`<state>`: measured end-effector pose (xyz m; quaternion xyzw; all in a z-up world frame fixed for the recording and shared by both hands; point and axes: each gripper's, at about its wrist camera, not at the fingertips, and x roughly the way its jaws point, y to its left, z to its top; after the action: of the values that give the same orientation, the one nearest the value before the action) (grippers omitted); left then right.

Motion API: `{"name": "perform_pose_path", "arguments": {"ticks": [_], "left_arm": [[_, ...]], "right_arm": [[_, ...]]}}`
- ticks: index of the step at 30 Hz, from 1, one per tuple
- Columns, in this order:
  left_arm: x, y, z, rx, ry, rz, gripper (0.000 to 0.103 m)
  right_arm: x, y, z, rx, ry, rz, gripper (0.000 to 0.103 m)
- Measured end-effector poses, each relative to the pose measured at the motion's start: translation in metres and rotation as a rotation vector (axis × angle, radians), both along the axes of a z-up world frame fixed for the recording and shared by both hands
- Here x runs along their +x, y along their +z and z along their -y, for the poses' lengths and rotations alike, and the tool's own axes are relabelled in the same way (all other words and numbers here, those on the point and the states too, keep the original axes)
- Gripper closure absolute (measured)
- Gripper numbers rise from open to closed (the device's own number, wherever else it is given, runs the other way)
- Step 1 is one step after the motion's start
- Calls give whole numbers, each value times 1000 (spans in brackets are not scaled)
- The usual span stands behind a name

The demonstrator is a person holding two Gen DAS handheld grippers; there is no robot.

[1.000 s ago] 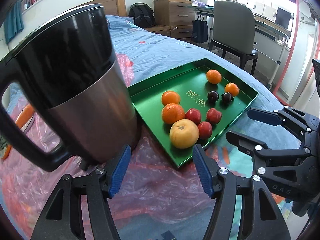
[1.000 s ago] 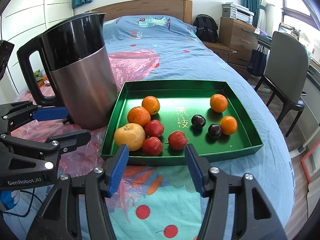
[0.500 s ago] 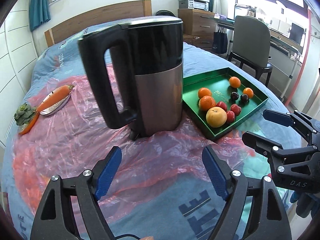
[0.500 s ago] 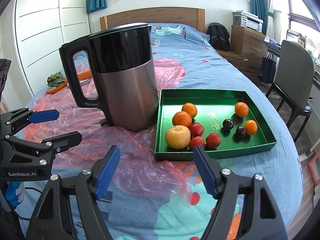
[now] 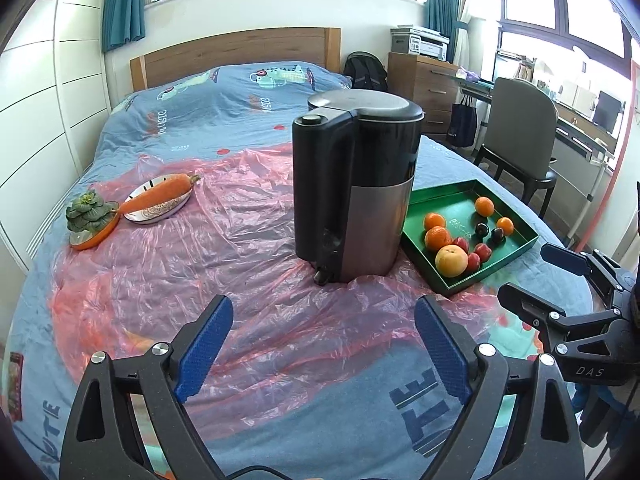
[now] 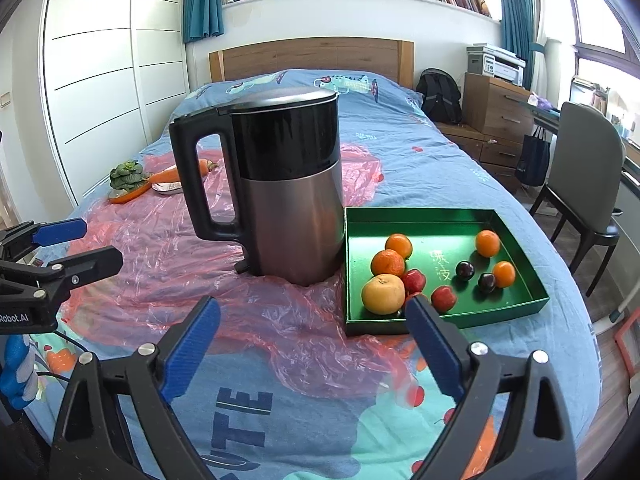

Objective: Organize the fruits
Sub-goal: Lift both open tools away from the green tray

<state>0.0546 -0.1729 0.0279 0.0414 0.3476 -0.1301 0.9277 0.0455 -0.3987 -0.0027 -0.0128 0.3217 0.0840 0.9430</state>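
Beside the electric kettle (image 5: 356, 192), seen from the left wrist, the left gripper (image 5: 320, 344) is hanging empty, its jaws having just been spreading wide. From the right wrist, the right gripper (image 6: 312, 344) is gaping empty too, while the fruits (image 6: 436, 272) are lying grouped in the green tray (image 6: 516, 308) just right of the kettle, likely sorted by kind.

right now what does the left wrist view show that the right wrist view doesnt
Only the left wrist view shows the kettle's handle side head-on, the whole plate under the carrot, and the right tongs at its right edge.

Only the right wrist view shows the kettle handle in profile as an open loop, hiding part of the carrot, and the left tongs at its left edge.

Both show the green tray of fruit beside the kettle, the pink plastic sheet, the leafy greens, and open tongs holding nothing.
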Motion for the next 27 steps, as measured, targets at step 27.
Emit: {"name": "perform_pose_path", "arguments": {"ticks": [27], "left_arm": [[-11,0,-15,1,36,3,8]], "right_arm": [[-7,-1,0,-9,-14,6,0]]}}
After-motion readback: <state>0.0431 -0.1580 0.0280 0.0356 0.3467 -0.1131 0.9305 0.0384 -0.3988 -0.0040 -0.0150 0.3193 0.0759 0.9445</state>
